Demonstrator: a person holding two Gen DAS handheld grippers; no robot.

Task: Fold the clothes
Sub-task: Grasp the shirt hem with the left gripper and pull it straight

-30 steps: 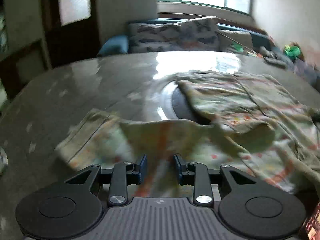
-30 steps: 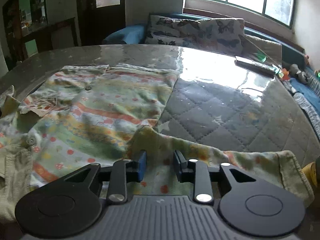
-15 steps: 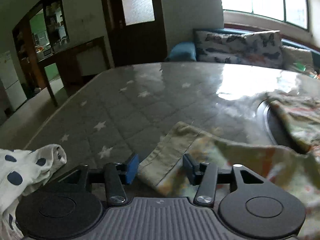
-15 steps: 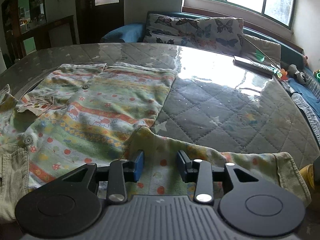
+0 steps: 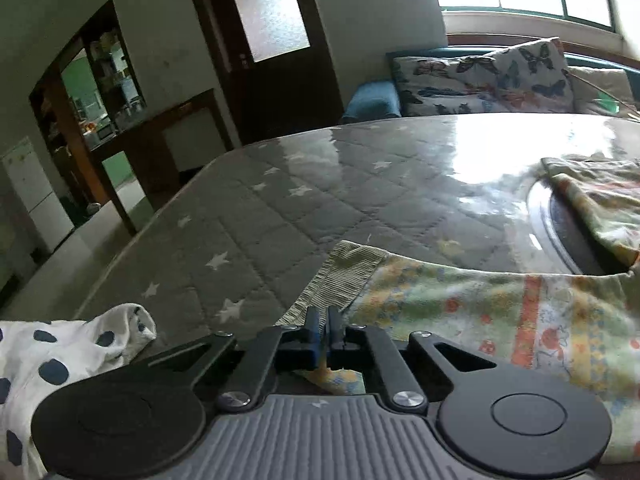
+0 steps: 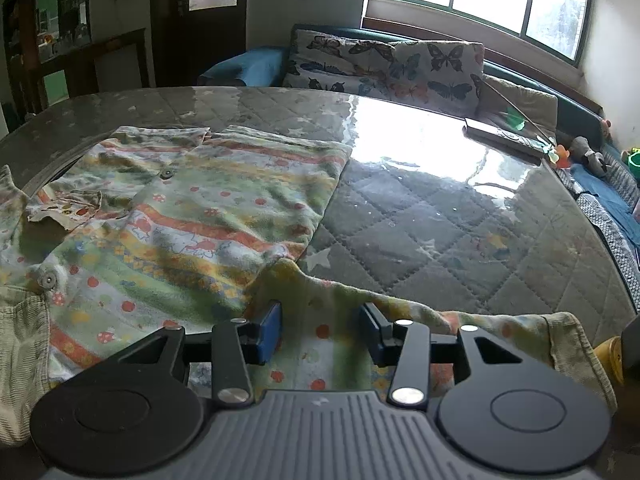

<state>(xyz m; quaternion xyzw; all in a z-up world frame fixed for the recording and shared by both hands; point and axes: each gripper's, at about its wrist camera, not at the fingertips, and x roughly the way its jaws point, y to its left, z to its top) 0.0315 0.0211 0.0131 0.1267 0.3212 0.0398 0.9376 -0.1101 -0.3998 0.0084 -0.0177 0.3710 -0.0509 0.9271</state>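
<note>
Shirt [image 6: 208,216] — ribbed cuff [image 5: 336,284] pinched by left gripper [image 5: 322,326].

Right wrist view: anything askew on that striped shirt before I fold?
Yes. The pastel striped buttoned shirt lies rumpled, its collar flap turned over near the left edge, and the right sleeve is bunched into a ridge.

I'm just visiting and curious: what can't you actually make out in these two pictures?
- Left view: whether the left gripper really pinches the shirt's cuff; its own body hides the contact.
- Left view: the spotted cloth runs off the edge.
- Right view: the yellow thing is cut off by the edge.
</note>
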